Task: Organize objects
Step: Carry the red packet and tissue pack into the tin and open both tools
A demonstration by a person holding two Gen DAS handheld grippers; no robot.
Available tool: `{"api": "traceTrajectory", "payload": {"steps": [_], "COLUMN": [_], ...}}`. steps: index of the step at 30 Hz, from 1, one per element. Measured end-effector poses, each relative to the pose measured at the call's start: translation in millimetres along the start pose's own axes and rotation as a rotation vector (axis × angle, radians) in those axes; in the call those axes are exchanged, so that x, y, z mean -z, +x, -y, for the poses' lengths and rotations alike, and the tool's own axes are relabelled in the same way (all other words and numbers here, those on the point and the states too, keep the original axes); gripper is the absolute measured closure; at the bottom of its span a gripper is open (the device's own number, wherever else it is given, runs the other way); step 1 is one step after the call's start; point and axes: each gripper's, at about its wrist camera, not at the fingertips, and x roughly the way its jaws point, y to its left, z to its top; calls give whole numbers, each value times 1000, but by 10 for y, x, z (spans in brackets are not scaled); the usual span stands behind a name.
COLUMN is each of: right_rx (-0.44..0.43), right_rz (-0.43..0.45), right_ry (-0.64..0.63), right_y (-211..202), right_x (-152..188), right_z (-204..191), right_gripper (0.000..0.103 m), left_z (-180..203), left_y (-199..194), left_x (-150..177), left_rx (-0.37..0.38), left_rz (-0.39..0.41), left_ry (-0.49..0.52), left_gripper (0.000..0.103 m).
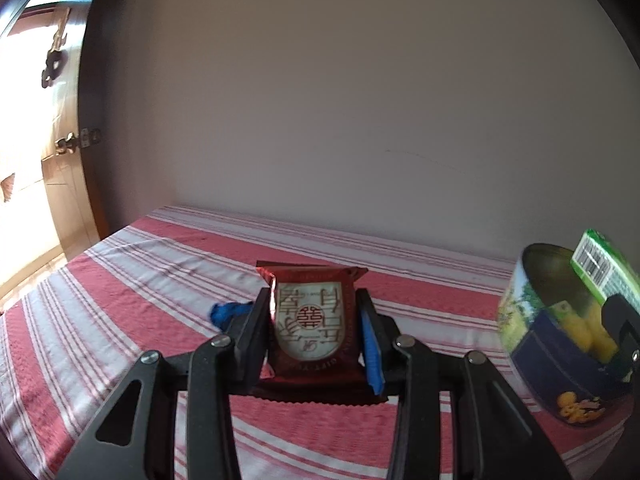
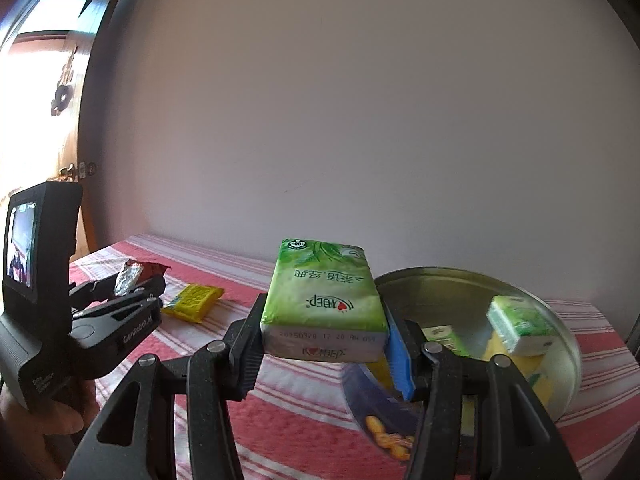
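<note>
left view: left gripper (image 1: 316,328) jaws clamped on red snack packet (image 1: 310,326), held above striped worktop (image 1: 120,280); round tin (image 1: 560,360) at right edge.
right view: right gripper (image 2: 324,344) jaws gripping green tissue pack (image 2: 324,300), beside tin (image 2: 460,292) w/ more packs inside; yellow sachet (image 2: 194,300) lying on worktop, left.

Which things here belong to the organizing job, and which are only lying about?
Part of the job:
- red snack packet, held by left gripper
- green tissue pack, held by right gripper
- round tin with packs inside
- yellow packet on the cloth

Only lying about:
- striped cloth
- wooden door
</note>
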Motion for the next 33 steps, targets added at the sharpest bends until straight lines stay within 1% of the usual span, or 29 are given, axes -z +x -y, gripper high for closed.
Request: {"api": "traceTrajectory", "payload": {"steps": [14,22,33], "right_rx": [98,161,240], "right_rz": [35,53,46], "right_ry": [46,42,53], "right_y": [-85,-127,-92], "right_x": [-50,-70,-73], "right_z": [663,962,1347], "right_gripper": [48,48,48], "left_z": [782,1115,1653], "left_y": [-105,-111,-144], "left_x": [-102,-129,-140], "left_rx": [110,166,248], "left_rz": [26,25,25], "left_ry": [66,93,139], "left_gripper": [63,63,63]}}
